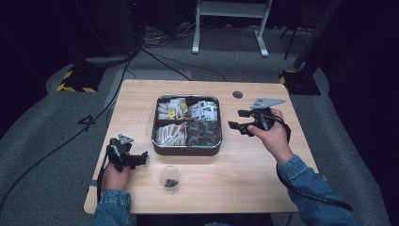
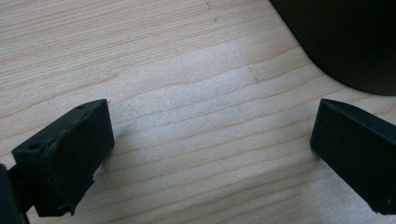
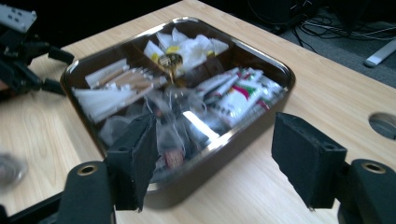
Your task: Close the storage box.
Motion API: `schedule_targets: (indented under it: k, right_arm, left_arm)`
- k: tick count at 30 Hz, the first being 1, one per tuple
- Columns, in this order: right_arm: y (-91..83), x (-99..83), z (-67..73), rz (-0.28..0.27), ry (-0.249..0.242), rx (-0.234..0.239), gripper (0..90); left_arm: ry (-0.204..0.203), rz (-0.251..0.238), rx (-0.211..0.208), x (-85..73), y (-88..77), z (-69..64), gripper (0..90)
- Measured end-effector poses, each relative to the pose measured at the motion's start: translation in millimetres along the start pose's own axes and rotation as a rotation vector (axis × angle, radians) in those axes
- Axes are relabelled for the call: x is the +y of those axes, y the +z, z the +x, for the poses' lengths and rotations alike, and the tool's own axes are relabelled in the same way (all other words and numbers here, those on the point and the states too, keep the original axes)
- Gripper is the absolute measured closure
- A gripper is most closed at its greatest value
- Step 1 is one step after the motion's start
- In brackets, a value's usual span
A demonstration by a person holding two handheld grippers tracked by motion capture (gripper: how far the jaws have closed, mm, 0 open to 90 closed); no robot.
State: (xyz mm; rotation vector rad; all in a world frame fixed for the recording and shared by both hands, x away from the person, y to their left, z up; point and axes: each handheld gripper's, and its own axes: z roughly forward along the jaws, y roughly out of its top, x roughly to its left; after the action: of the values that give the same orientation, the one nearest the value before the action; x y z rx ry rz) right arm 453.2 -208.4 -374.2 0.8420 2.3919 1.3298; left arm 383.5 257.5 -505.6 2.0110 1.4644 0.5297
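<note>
Looking down in the high view, a metal tray (image 1: 155, 141) with four compartments sits mid-counter, nearer the far edge. The right tool (image 1: 239, 119) hovers just beside the tray's right side, jaws apart and empty, aimed at the compartments. The left tool (image 1: 141, 158) rests near the counter's left edge, jaws towards a small clear cup (image 1: 169, 179) by the near edge; the cup holds a few dark bits.

In the left gripper view, the left tool (image 2: 210, 144) stands wide open over bare wood, gripping nothing; a dark rounded shape fills the upper right corner and I cannot tell what it is.

In the right gripper view, the right tool (image 3: 215, 158) frames the tray's (image 3: 280, 70) nearest compartment, where crinkled clear packets (image 3: 173, 121) lie; its jaws are well apart with nothing pinched. This view alone tells the contents apart: printed sachets (image 3: 238, 95), paper-wrapped sticks (image 3: 116, 81), white packets (image 3: 187, 44).

The clear packets look light, soft and slippery, likely to crumple or slide. A pinch on a raised fold or edge seems best.
</note>
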Motion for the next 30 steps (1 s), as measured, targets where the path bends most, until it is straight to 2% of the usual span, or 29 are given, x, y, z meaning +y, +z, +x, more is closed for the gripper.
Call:
schedule_targets:
  k: [5, 8, 10, 16, 24, 30]
  right_arm:
    - [-18.4, -25.7, -9.1, -0.032, 0.016, -0.004, 32.0]
    - [-28.6, -40.6, -15.1, -0.059, 0.041, -0.031, 31.9]
    - [-30.2, -48.4, -19.4, -0.025, 0.041, -0.036, 31.8]
    - [-35.4, -70.5, -31.7, 0.011, 0.067, -0.059, 31.3]
    - [-30.5, -89.7, -40.3, 0.064, 0.041, -0.109, 30.2]
    - [-27.4, -111.1, -51.7, 0.103, 0.064, -0.142, 29.5]
  left_arm:
    - [-0.003, 0.001, -0.002, -0.8, -0.6, -0.4, 0.0]
    - [0.001, 0.002, -0.002, -1.3, -1.2, 0.4, 0.1]
    - [0.003, 0.002, -0.001, -1.5, -1.4, 0.9, 0.1]
    - [-0.003, 0.002, 0.002, -2.1, -1.9, 0.5, 0.0]
    - [-0.003, 0.001, 0.002, -2.1, -1.9, 0.5, 0.0]
    - [-0.003, 0.002, 0.001, -2.1, -1.9, 0.5, 0.1]
